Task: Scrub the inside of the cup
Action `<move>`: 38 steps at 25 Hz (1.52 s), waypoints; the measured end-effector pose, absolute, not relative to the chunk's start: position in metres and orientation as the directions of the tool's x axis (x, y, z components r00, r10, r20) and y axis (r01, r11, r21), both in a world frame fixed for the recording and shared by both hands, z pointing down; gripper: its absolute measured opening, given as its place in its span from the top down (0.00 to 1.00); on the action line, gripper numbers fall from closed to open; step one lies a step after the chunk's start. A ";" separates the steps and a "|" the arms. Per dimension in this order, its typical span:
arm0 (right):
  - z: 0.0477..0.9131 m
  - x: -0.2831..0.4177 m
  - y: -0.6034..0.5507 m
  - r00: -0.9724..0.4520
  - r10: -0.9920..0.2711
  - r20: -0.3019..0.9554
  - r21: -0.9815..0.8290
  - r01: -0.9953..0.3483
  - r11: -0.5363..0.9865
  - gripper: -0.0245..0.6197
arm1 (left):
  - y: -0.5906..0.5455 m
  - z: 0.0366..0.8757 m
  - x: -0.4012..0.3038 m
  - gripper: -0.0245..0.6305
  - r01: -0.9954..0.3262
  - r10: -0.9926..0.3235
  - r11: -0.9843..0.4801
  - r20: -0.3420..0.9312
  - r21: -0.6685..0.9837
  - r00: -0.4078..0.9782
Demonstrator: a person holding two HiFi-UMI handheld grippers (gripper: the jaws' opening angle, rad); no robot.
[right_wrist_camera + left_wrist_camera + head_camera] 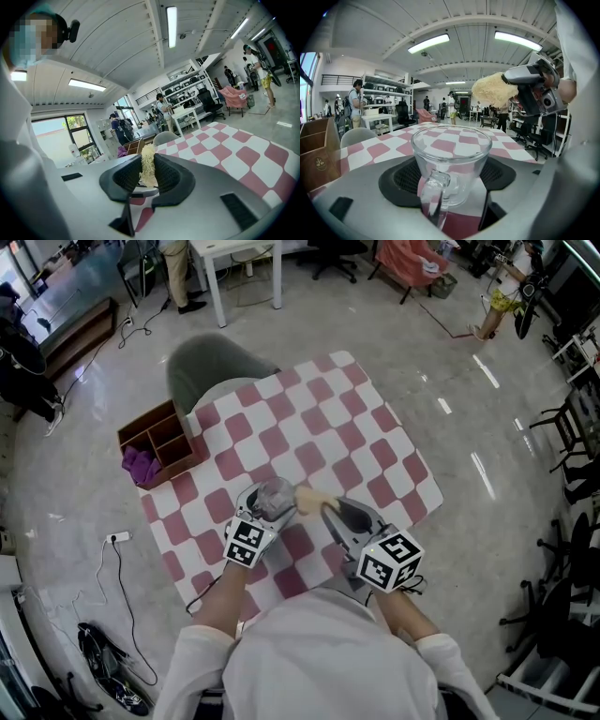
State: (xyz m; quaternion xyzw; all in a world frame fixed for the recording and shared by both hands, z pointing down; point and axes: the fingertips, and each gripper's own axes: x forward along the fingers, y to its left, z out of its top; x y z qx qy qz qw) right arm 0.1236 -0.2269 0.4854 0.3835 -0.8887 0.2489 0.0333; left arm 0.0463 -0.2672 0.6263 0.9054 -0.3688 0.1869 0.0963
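Note:
A clear glass cup (451,159) with a handle sits upright between the pads of my left gripper (450,176), which is shut on it. In the head view the cup (275,495) is held above the checked table, left of centre. My right gripper (147,176) is shut on a pale yellow fibrous scrubber (147,164). From the head camera, the scrubber (312,499) sticks out of the right gripper (330,512) just to the right of the cup's rim. The left gripper view shows the scrubber (492,90) above and right of the cup, outside it.
A pink-and-white checked cloth covers the table (375,442). A brown wooden divided box (159,442) with a purple cloth (141,465) stands at the table's left edge. A grey chair (211,367) stands behind. A power strip (118,537) and cables lie on the floor.

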 end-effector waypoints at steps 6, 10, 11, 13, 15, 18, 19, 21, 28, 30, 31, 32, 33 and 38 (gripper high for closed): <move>0.485 0.123 -0.225 -0.701 -0.667 0.253 -0.416 -0.701 0.579 0.83 | -0.266 0.626 0.046 0.40 -0.699 -0.634 -0.715 0.396 0.029 0.665; 0.487 0.122 -0.224 -0.701 -0.666 0.256 -0.415 -0.702 0.579 0.83 | -0.265 0.626 0.048 0.40 -0.687 -0.628 -0.726 0.374 0.034 0.682; 0.487 0.121 -0.224 -0.700 -0.666 0.257 -0.414 -0.703 0.579 0.83 | -0.265 0.626 0.048 0.39 -0.685 -0.626 -0.727 0.374 0.038 0.685; 0.486 0.120 -0.224 -0.699 -0.668 0.256 -0.413 -0.704 0.579 0.83 | -0.266 0.625 0.047 0.39 -0.686 -0.625 -0.726 0.377 0.039 0.683; 0.485 0.119 -0.224 -0.699 -0.669 0.252 -0.413 -0.703 0.579 0.83 | -0.266 0.625 0.046 0.39 -0.690 -0.628 -0.723 0.380 0.038 0.679; 0.484 0.119 -0.223 -0.698 -0.671 0.248 -0.411 -0.703 0.580 0.83 | -0.265 0.622 0.044 0.39 -0.696 -0.635 -0.717 0.378 0.036 0.674; 0.483 0.119 -0.222 -0.697 -0.673 0.247 -0.411 -0.705 0.579 0.83 | -0.265 0.621 0.043 0.39 -0.697 -0.638 -0.717 0.374 0.032 0.673; 0.483 0.119 -0.222 -0.694 -0.677 0.247 -0.410 -0.707 0.576 0.83 | -0.264 0.618 0.041 0.39 -0.696 -0.640 -0.718 0.369 0.026 0.674; 0.479 0.115 -0.221 -0.690 -0.684 0.235 -0.405 -0.710 0.577 0.83 | -0.253 0.605 0.030 0.39 -0.693 -0.643 -0.720 0.358 0.019 0.677; 0.477 0.112 -0.220 -0.691 -0.685 0.230 -0.406 -0.708 0.577 0.83 | -0.249 0.599 0.027 0.39 -0.693 -0.642 -0.721 0.356 0.022 0.679; 0.477 0.111 -0.220 -0.691 -0.686 0.228 -0.408 -0.708 0.577 0.83 | -0.248 0.596 0.025 0.39 -0.693 -0.644 -0.720 0.352 0.020 0.679; 0.476 0.109 -0.219 -0.691 -0.687 0.225 -0.408 -0.707 0.577 0.83 | -0.247 0.593 0.023 0.39 -0.694 -0.647 -0.720 0.345 0.017 0.680; 0.475 0.108 -0.219 -0.691 -0.688 0.223 -0.408 -0.707 0.578 0.83 | -0.246 0.589 0.021 0.39 -0.694 -0.650 -0.719 0.338 0.014 0.680; 0.473 0.104 -0.216 -0.682 -0.699 0.215 -0.404 -0.714 0.572 0.83 | -0.237 0.578 0.014 0.39 -0.693 -0.653 -0.721 0.324 0.012 0.685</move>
